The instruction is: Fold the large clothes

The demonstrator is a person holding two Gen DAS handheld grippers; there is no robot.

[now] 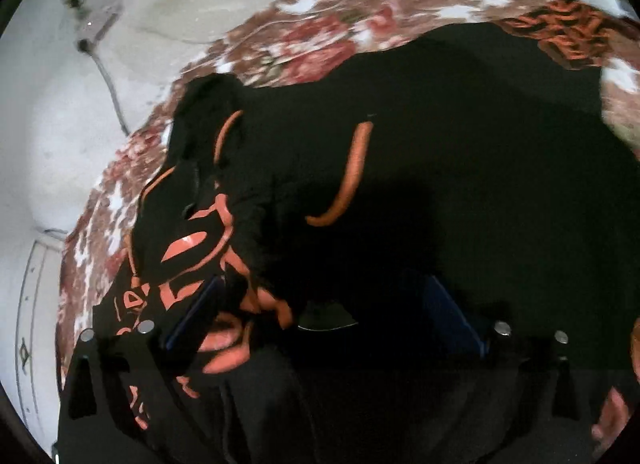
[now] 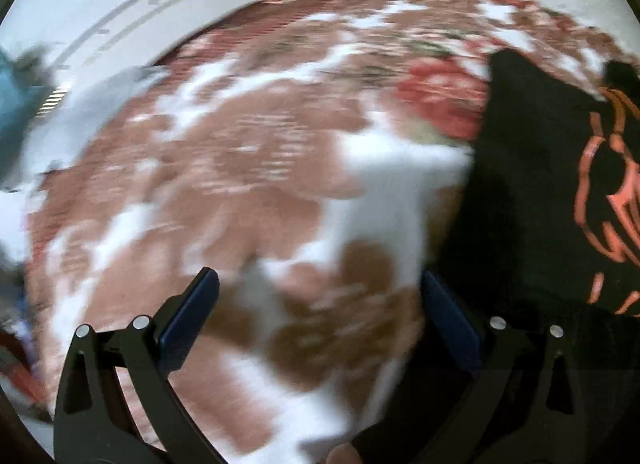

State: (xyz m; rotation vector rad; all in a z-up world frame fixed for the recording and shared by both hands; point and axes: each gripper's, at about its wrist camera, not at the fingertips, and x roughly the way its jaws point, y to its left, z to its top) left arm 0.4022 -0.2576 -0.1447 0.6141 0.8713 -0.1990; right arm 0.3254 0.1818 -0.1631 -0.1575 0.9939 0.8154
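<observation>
Black garment [image 1: 440,124] with orange print lies on the floral bedspread [image 2: 240,184]; both claws, left [image 1: 324,304] and right [image 2: 320,304], gape empty.

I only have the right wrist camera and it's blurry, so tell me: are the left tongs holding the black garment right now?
Observer: No. The left tongs stand wide open over the black garment, with nothing pinched.
Operator: How does the garment lie?
Observer: It is mostly spread flat on the floral blanket. A bunched part with orange print sits at the left of that view.
Operator: Anything else nearby?
Observer: A second cloth, patterned orange and black, lies beyond the garment's far edge.
</observation>
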